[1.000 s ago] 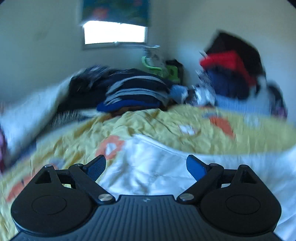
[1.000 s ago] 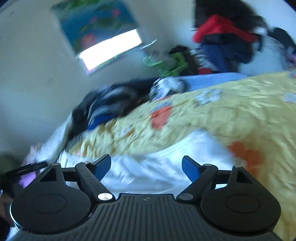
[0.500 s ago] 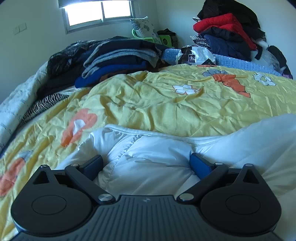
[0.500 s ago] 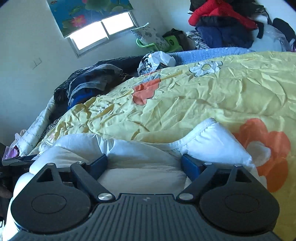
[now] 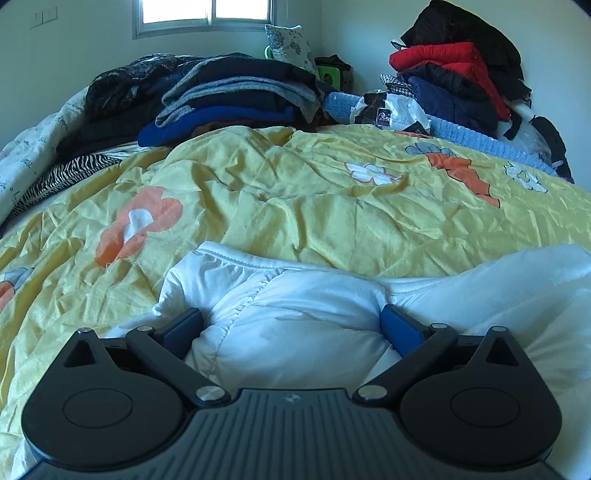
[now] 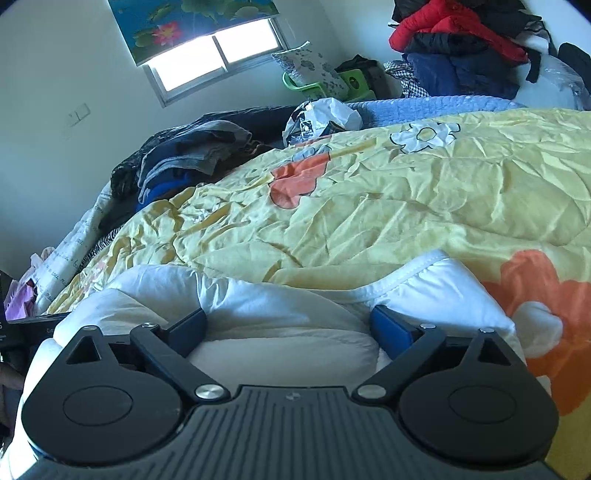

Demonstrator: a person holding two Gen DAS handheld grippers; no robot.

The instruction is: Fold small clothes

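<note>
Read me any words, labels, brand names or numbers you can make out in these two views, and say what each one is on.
No text here can be read.
White quilt at the bed's left edge: lines of small printed script, too small to read.
Crumpled bag near the blue knit blanket: a dark label with a round logo, too blurred to read.
Each claw's base: a small embossed mark, no legible letters.

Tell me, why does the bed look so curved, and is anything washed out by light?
Left wrist view: fisheye bends the yellow quilt; window blown out. Right wrist view: same bulging, tilted; window glares white, white garment stays sharp.
</note>
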